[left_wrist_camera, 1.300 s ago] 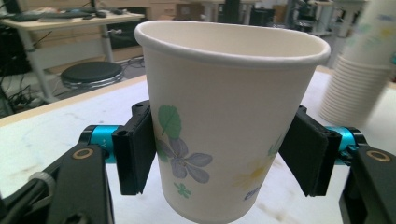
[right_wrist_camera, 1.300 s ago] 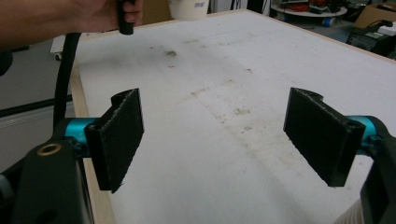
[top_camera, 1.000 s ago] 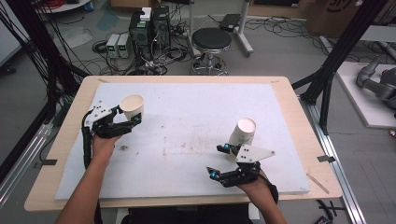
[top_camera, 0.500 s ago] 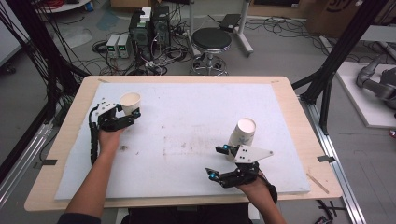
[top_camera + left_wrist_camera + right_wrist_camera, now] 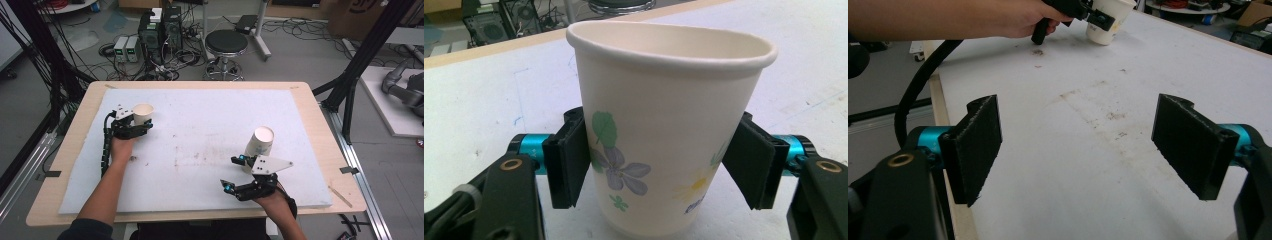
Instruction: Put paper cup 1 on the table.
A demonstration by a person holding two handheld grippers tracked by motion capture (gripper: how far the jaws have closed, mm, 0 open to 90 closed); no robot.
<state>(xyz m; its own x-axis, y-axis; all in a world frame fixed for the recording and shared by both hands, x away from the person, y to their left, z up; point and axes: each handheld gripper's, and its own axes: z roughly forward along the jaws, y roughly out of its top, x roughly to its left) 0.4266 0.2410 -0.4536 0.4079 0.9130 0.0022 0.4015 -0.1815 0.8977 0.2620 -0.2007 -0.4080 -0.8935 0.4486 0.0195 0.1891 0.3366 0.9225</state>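
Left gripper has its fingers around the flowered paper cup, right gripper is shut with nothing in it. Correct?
Not quite. The right gripper is open, fingers wide apart over the white table sheet, per the right gripper view. The left gripper does bracket the flowered paper cup.

White cup, purple and yellow flowers

Right tongs agape, left tongs clamped

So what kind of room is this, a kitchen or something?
More likely a robotics lab or workshop: black computer boxes with tangled cables sit on the grey floor, black metal frame struts surround the wooden table, and a grey robot arm lies nearby.
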